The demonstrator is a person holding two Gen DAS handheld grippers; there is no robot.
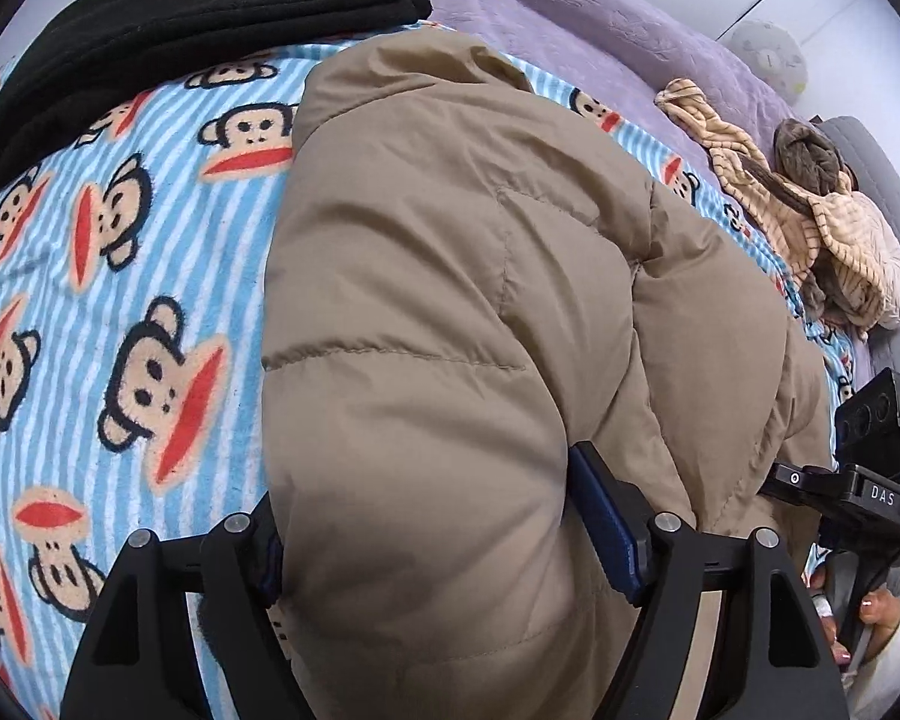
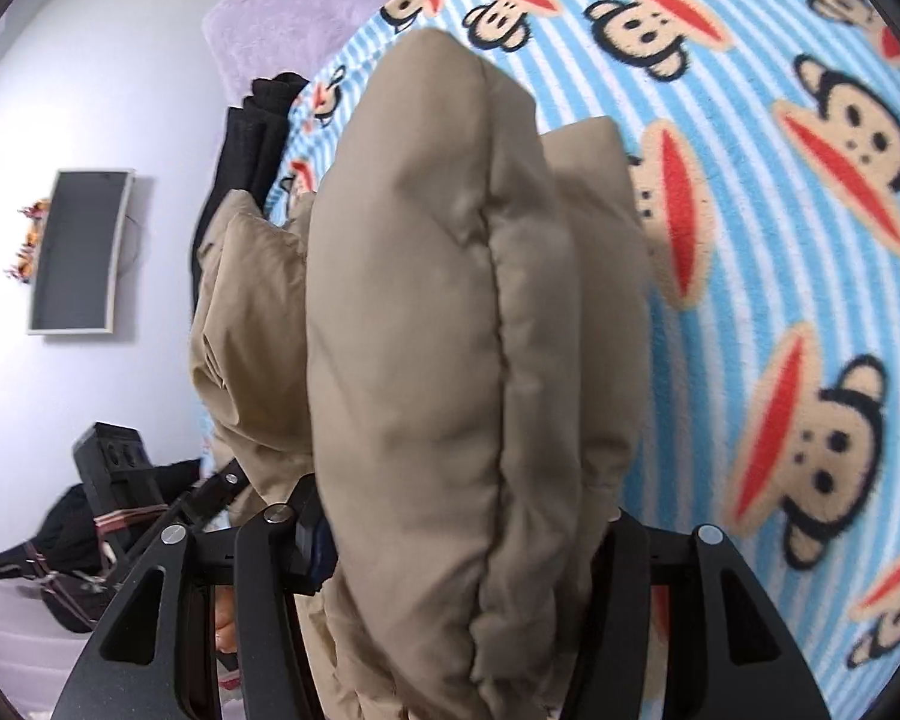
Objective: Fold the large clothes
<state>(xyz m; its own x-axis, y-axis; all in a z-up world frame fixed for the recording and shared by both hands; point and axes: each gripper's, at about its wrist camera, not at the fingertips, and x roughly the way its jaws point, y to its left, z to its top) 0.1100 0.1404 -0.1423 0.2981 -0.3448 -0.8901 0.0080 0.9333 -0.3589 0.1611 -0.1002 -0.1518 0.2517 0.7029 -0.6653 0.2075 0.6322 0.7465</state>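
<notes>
A big beige puffer jacket [image 1: 450, 276] lies bunched on a blue striped monkey-print blanket [image 1: 120, 276]. My left gripper [image 1: 432, 546] is shut on a thick fold of its padding, with the blue-padded fingers [image 1: 606, 528] pressing in from both sides. In the right wrist view the same jacket [image 2: 450, 330] bulges up between the fingers, and my right gripper [image 2: 462, 540] is shut on another thick fold, held above the blanket [image 2: 780, 240]. The right gripper's body [image 1: 870, 480] shows at the right edge of the left wrist view, and the left gripper's body [image 2: 150, 498] at lower left of the right wrist view.
A folded black garment [image 1: 198, 30] lies at the blanket's far left corner. Striped tan clothes and a brown item [image 1: 810, 210] are piled on the purple bedspread [image 1: 600, 30] to the right. A wall screen [image 2: 78, 252] and dark clothes [image 2: 60, 552] are off the bed.
</notes>
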